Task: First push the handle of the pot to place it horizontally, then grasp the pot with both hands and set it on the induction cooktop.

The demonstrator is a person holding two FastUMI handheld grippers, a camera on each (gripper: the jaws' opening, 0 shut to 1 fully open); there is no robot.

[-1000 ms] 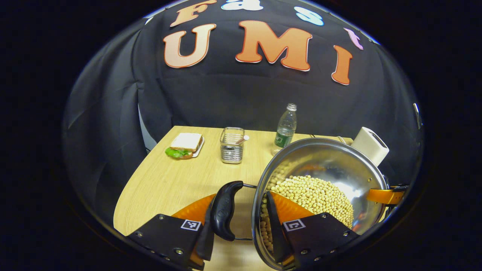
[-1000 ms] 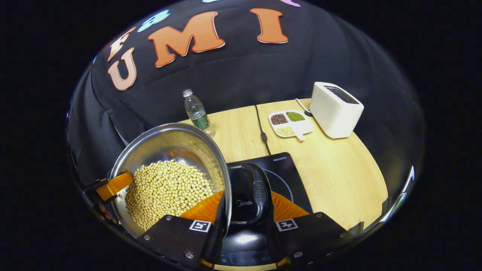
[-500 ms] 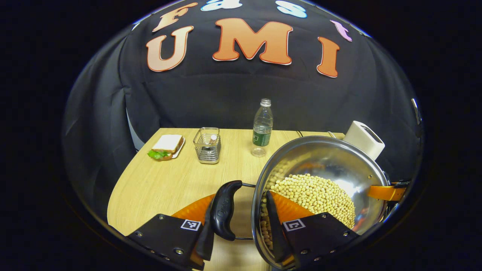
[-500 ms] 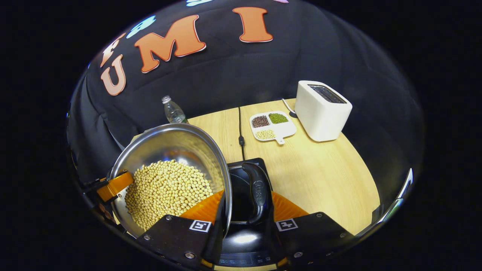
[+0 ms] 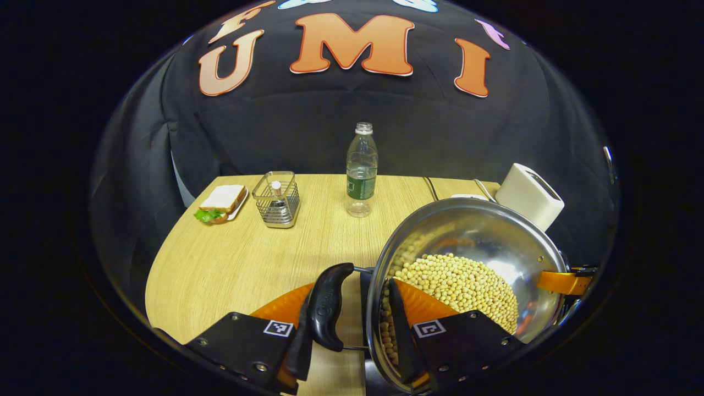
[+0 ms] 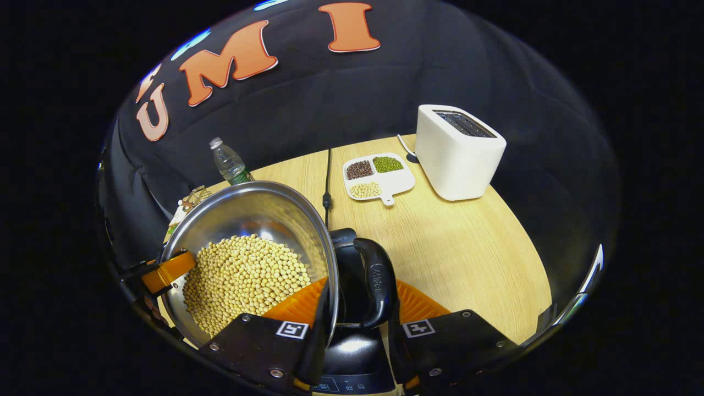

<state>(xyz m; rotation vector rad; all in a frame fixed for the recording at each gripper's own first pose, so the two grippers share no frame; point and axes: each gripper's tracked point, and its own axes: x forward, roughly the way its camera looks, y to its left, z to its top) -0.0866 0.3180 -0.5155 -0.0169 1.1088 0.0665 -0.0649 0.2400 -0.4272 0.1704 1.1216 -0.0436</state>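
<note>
The left gripper [image 5: 352, 324] is clamping one side of the pot [image 5: 484, 236], one finger sitting outside the black side handle [image 5: 327, 305] and the other reaching inside the steel wall among the soybeans [image 5: 462, 283], so the handle and rim are being squeezed between them. The right gripper [image 6: 355, 322] is doing the same on the opposite side, one finger lying inside the pot [image 6: 247, 212] against the soybeans [image 6: 245, 280] and the other standing outside its black side handle [image 6: 377, 286], both pressing in on that handle and rim. Held this way between the two grippers, the pot is hanging tilted and full of beans, with the induction cooktop [image 6: 352, 352] lying directly under the right gripper; whether the base is touching the glass cannot be told. In the left gripper view the far finger of the right gripper [image 5: 564, 281] is showing at the pot's far rim. Beyond the pot, the wooden table [image 5: 247, 258] is stretching back to a plastic water bottle [image 5: 361, 170], a wire basket [image 5: 276, 199] and a sandwich [image 5: 220, 202] on a plate near the far left edge. In the right gripper view a black cable [image 6: 326, 187] is running back from the cooktop, a divided white dish [image 6: 378, 175] of beans is lying just beside it, and a white toaster [image 6: 457, 151] is standing near the dish at the back.
</note>
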